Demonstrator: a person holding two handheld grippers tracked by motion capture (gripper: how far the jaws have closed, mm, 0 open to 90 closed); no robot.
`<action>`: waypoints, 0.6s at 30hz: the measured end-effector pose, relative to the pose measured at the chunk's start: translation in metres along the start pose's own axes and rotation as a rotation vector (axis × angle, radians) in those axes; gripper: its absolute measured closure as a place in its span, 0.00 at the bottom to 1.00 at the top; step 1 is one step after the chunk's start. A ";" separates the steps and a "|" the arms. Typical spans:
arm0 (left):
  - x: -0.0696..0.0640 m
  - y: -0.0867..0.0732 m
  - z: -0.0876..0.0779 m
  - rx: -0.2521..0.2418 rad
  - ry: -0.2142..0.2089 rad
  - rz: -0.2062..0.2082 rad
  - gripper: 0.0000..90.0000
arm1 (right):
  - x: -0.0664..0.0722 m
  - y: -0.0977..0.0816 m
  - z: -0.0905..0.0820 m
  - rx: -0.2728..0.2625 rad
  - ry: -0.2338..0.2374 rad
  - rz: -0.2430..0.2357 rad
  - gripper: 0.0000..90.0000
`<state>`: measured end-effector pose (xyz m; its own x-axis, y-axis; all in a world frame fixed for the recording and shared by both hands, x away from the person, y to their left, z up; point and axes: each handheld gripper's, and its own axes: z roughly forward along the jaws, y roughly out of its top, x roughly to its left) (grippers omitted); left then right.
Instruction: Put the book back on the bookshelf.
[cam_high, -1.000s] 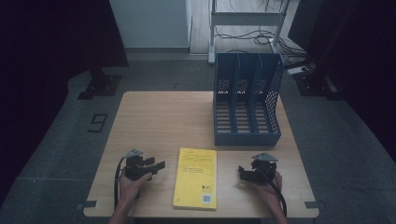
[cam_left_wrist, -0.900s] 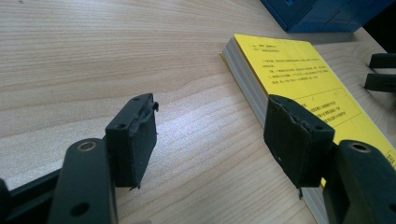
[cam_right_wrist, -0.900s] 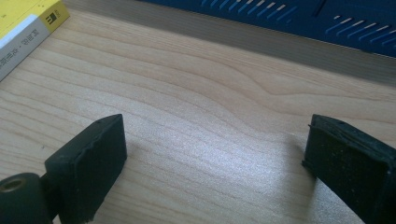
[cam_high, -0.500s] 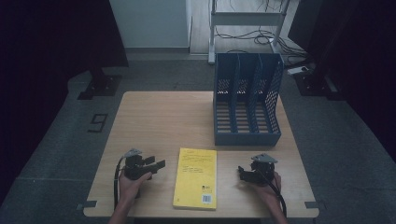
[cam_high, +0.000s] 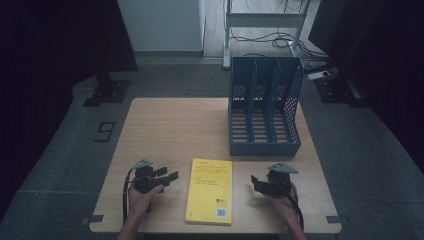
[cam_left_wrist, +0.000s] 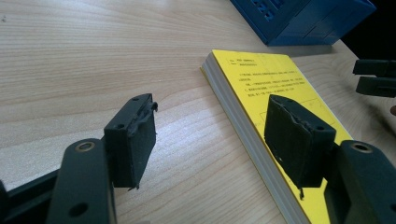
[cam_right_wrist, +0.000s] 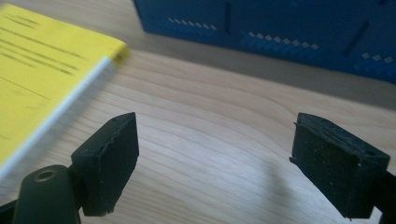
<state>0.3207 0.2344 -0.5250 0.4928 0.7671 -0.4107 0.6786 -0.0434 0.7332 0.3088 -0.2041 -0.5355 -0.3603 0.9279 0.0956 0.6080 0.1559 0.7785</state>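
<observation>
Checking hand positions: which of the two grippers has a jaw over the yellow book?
The left gripper: in its own view one jaw overlaps the yellow book. The right gripper has only bare table between its jaws, book off to the side.

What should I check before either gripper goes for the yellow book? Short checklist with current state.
1. Left gripper open: ok, wide gap between its fingers in the left gripper view.
2. Right gripper open: ok, fingers apart with nothing between them.
3. Yellow book flat on the wooden table, between the grippers: ok.
4. Nothing lying on the book: ok, cover bare.
5. Blue file rack upright behind the book, slots empty: ok as far as the high view shows.
6. Book's near edge fully on the table: cannot tell, it lies close to the table edge.
</observation>
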 end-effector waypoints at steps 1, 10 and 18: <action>0.000 0.000 0.000 -0.001 0.000 0.001 0.37 | 0.004 0.003 -0.001 -0.005 0.012 -0.002 0.16; -0.001 0.001 -0.002 -0.009 -0.006 0.000 0.38 | 0.029 0.026 0.002 -0.046 0.067 -0.021 0.16; -0.002 0.001 -0.002 -0.009 -0.004 0.001 0.38 | 0.045 0.031 0.010 -0.061 0.092 -0.018 0.18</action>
<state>0.3192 0.2338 -0.5219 0.4962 0.7642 -0.4120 0.6728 -0.0386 0.7388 0.3185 -0.1546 -0.5130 -0.4357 0.8899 0.1355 0.5577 0.1487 0.8166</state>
